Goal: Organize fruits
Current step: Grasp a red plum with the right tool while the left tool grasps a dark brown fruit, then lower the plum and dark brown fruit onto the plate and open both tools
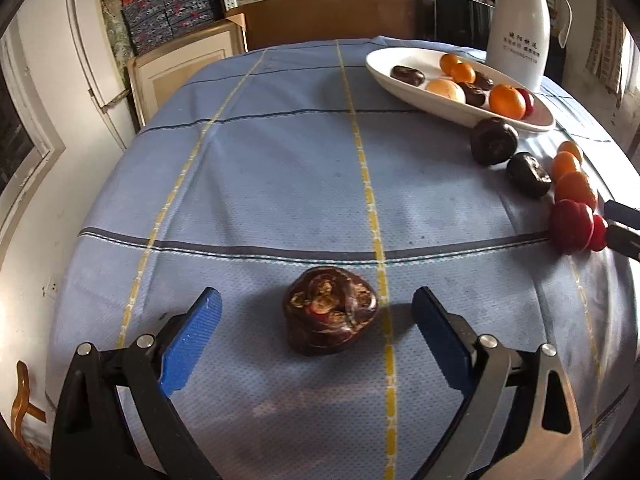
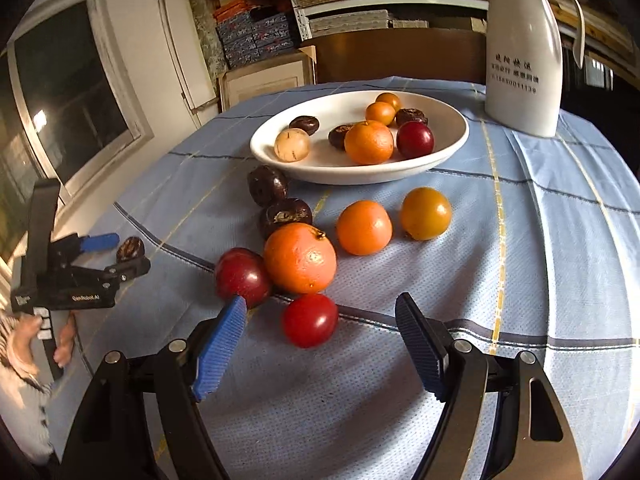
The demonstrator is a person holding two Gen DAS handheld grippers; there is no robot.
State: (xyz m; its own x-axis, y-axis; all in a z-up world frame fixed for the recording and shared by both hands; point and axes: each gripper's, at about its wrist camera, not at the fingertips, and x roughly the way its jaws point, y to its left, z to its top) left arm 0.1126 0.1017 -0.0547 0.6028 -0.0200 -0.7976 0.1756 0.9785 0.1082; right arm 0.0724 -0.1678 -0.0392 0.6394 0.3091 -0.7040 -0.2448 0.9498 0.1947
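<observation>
Here the left claw (image 1: 316,304) is spread wide, its blue pads on either side of a wrinkled dark passion fruit (image 1: 331,315) lying on the blue checked cloth of the worktop (image 1: 280,160), touching neither pad. The right claw (image 2: 320,312) is likewise apart, with a small red plum (image 2: 310,320) between its tips. Just beyond lie a large orange (image 2: 300,258) and a darker plum (image 2: 242,278). The white dish (image 2: 452,142) farther back holds more fruit, beside a white jug (image 2: 520,48).
</observation>
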